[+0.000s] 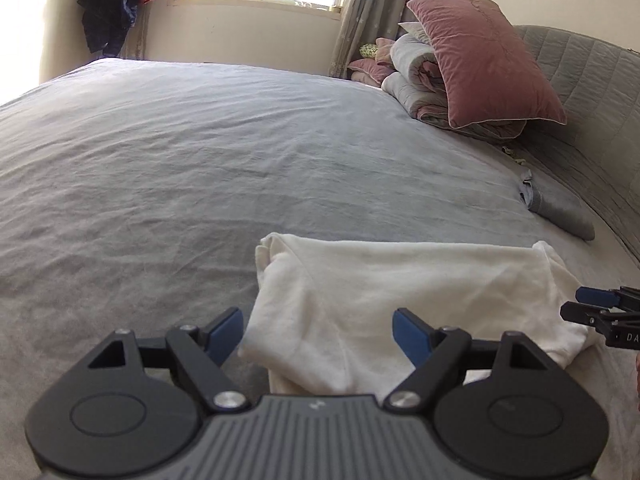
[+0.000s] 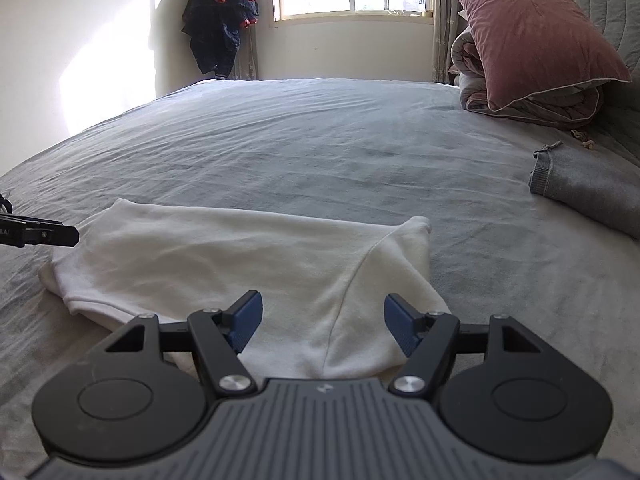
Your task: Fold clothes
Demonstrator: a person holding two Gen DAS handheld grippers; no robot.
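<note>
Left wrist: my left gripper (image 1: 318, 330) hangs released above the near edge of a white garment (image 1: 400, 292) — already folded over once on the grey bed (image 1: 180, 160).

Right wrist: my right gripper (image 2: 323, 324) also gapes empty; more folds remain, I judge.

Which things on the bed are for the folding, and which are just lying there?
For the folding:
white garment
left hand-held gripper
right hand-held gripper

Just lying about:
pink pillow
folded quilt
grey folded cloth
dark jacket hanging by the window
</note>
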